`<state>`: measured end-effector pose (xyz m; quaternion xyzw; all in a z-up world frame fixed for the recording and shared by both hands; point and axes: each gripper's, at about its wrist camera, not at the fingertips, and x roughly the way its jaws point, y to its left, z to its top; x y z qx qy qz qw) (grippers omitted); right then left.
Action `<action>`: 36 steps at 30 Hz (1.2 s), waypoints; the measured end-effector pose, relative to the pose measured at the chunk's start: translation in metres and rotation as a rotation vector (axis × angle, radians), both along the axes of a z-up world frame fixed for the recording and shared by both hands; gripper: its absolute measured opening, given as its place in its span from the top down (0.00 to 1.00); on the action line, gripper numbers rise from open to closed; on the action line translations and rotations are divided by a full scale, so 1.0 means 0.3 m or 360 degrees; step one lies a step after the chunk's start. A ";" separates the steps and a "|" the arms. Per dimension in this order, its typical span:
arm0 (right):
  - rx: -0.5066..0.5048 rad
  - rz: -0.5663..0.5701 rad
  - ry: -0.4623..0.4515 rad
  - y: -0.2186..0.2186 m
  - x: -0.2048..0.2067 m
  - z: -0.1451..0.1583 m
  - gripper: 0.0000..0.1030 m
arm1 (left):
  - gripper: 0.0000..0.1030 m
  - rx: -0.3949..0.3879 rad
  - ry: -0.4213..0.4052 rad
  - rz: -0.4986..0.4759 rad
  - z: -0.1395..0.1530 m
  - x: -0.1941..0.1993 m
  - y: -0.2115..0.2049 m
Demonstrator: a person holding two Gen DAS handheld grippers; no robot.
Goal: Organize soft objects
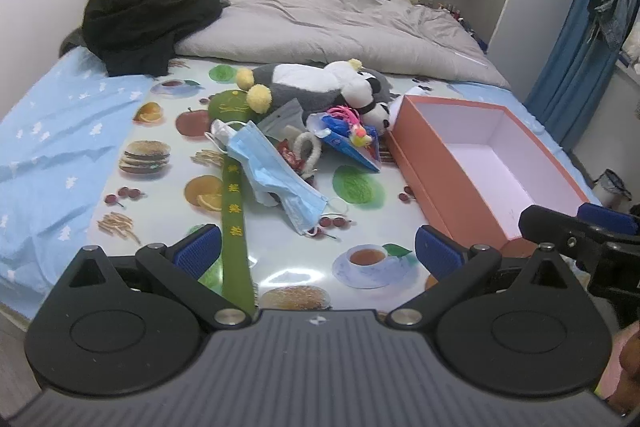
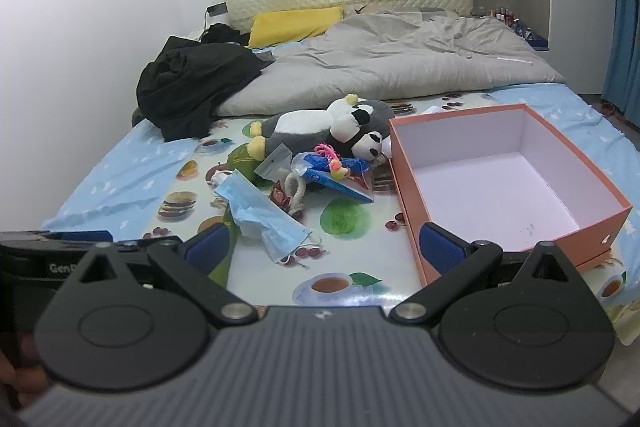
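Roughly, your grippers: left gripper (image 1: 318, 247) and right gripper (image 2: 324, 247) both gaped, empty.
Plush toys (image 1: 320, 83): heaped beside orange box (image 1: 424, 171).
Handling: light, squashy; you'd pinch the body.

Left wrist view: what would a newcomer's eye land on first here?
Probably the open orange box, empty, on the right of the printed mat. Next, the heap left of it: a panda plush at the back and a blue mask nearer. Both grippers hang open, holding nothing.
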<state>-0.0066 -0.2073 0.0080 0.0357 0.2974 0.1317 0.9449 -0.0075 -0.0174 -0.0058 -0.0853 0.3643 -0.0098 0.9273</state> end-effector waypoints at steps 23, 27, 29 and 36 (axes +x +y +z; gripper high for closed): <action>0.0036 -0.0032 0.0012 -0.030 0.013 -0.012 0.00 | 0.00 -0.0014 0.0087 -0.0044 -0.035 0.062 0.026; 0.0037 -0.0059 0.0045 -0.036 0.042 -0.035 0.00 | 0.00 -0.0028 0.0096 -0.0053 -0.059 0.100 0.021; 0.0049 -0.0060 0.0058 -0.041 0.060 -0.043 0.00 | 0.00 -0.0035 0.0098 -0.0055 -0.074 0.121 0.021; 0.0136 -0.0063 0.0092 -0.075 0.161 -0.081 0.05 | 0.00 -0.0035 0.0130 -0.0039 -0.150 0.230 0.025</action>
